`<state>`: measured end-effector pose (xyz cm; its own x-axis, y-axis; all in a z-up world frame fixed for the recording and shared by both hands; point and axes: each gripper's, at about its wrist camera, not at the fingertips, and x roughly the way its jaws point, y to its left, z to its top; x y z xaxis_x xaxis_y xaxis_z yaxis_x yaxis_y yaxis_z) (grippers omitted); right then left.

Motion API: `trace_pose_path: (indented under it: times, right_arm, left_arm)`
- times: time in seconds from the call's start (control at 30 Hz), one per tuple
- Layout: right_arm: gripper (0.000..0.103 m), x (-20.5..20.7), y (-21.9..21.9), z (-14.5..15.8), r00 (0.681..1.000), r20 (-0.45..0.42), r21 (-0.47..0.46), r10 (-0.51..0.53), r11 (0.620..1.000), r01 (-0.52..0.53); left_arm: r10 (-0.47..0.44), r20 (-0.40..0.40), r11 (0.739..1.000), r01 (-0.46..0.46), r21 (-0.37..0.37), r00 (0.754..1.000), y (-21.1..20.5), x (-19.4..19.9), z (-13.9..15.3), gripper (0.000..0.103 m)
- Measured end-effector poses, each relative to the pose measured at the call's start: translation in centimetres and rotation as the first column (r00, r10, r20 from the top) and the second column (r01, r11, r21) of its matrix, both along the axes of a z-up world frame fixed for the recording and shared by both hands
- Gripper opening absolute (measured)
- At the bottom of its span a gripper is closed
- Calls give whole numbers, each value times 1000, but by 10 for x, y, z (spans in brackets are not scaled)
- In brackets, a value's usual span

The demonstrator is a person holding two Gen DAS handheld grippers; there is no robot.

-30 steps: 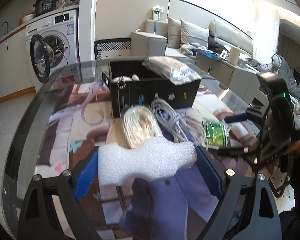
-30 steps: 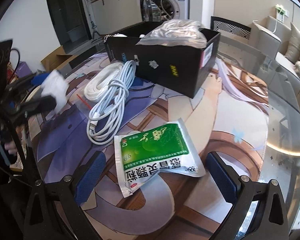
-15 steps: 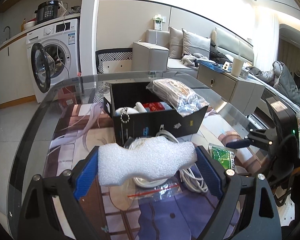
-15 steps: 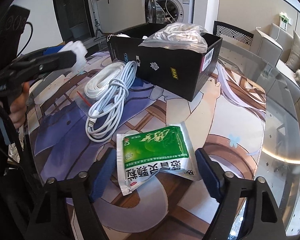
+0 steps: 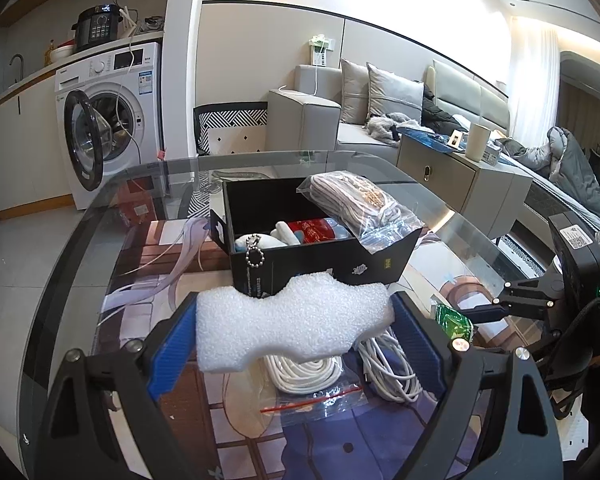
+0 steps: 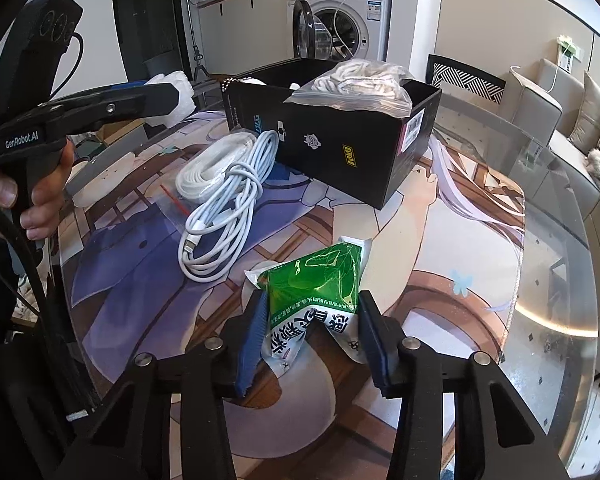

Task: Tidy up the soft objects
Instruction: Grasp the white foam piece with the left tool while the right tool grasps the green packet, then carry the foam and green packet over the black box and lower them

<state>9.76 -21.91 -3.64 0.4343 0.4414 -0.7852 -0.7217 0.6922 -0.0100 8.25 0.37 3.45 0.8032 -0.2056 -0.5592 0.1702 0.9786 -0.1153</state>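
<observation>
The left gripper (image 5: 294, 340) squeezes the white foam (image 5: 292, 330) at the frame's middle, below the black box (image 5: 320, 240). The right gripper (image 6: 310, 336) pinches the green packet (image 6: 320, 280). Lift the foam higher than the box wall, then let go gently inside.

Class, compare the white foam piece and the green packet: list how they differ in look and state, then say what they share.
The foam piece is plain white with a bubbly texture and wavy edges; the green packet is glossy and printed. The foam piece keeps its shape between the left gripper pads; the green packet is crumpled and pinched in the right gripper. Both are soft items, each clamped in a gripper.
</observation>
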Motion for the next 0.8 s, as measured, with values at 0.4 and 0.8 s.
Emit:
trace_pose_path:
  times: [0.4, 0.8]
  right_arm:
    - [44, -3, -12, 24, 998, 53, 74, -38, 997, 34]
    - [43, 6, -14, 71, 981, 167, 160, -98, 985, 71]
  left_arm:
    - [15, 24, 1000, -15, -4, 1000, 5, 2, 8, 91]
    - [31, 67, 999, -32, 4, 997, 6, 18, 24, 91]
